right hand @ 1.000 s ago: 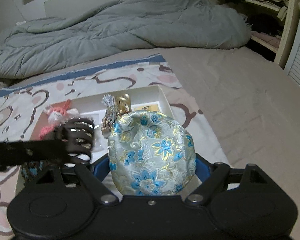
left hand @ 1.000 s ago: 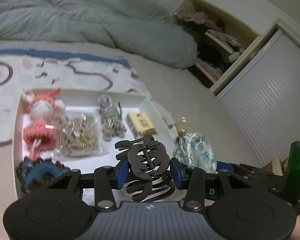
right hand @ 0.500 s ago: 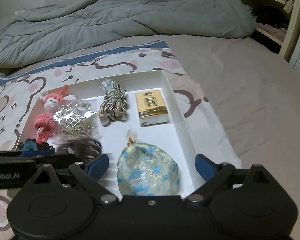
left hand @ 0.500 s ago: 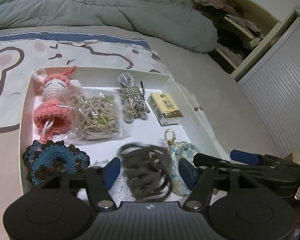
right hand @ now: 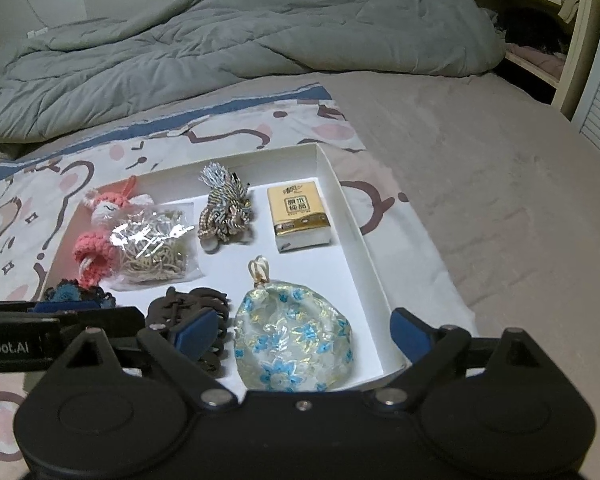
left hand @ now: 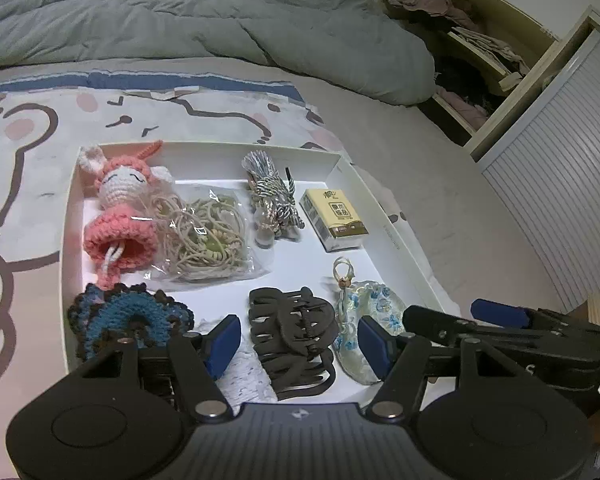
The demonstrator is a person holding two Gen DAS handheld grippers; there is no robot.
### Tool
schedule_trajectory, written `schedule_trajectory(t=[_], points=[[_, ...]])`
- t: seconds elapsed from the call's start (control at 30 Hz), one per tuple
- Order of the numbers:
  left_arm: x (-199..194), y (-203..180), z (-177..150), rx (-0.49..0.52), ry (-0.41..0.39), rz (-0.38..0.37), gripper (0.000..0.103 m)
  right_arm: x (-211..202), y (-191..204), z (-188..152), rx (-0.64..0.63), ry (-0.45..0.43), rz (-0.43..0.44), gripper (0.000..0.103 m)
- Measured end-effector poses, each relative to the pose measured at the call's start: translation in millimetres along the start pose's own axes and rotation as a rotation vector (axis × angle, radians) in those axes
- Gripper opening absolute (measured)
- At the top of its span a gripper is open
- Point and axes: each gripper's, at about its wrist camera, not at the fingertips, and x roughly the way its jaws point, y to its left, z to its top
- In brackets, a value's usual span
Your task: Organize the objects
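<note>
A white tray (left hand: pixel 384 220) lies on the bed; it also shows in the right wrist view (right hand: pixel 360 236). A black hair claw (left hand: pixel 292 336) lies in its near part, between the spread blue pads of my open left gripper (left hand: pixel 298 340). A blue floral pouch (right hand: pixel 294 340) lies in the tray's near right part, between the pads of my open right gripper (right hand: pixel 300 332). The claw (right hand: pixel 192 312) sits left of the pouch. In the left wrist view the pouch (left hand: pixel 364 316) lies right of the claw.
The tray also holds a pink crochet bunny (left hand: pixel 120 212), a bag of hair ties (left hand: pixel 204 240), a striped tassel charm (left hand: pixel 276 200), a tissue pack (left hand: pixel 334 218) and a blue crochet piece (left hand: pixel 128 320). A grey duvet (right hand: pixel 240 44) lies behind. Shelves (left hand: pixel 480 60) stand at right.
Both grippers lowered their loads into the tray and opened. The hair claw and the floral pouch now lie in the tray, and both grippers have drawn back a little.
</note>
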Motion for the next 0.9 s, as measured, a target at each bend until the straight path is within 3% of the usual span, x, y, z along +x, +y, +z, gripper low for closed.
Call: schedule_trajectory(t=[0.23,0.4,0.57,0.73,0.9], points=[[-18.2,-1.7,2.3,0.02,-0.016,0.019,0.067,-16.4,4.3,2.9,0.014,-0.028,0.014,0.094],[-35.7,-1.2,2.4,0.031,-0.033,0.044,0.075,-35.0,9.1,3.7,0.012,-0.059,0.03,0.094],[-61.3,-1.5,4.1,0.043,-0.073,0.091,0.091,-56.3,14.8,3.0,0.016,-0.081,0.054,0.098],[-88.8,-2.4,6.0,0.07,-0.11,0.121,0.099,-75.3,22.9,1.5,-0.005,-0.112,0.058,0.103],[-111.8,-4.7,4.5,0.106,-0.128,0.145,0.101,-93.8,30.6,0.6,-0.021,-0.131,0.063,0.103]])
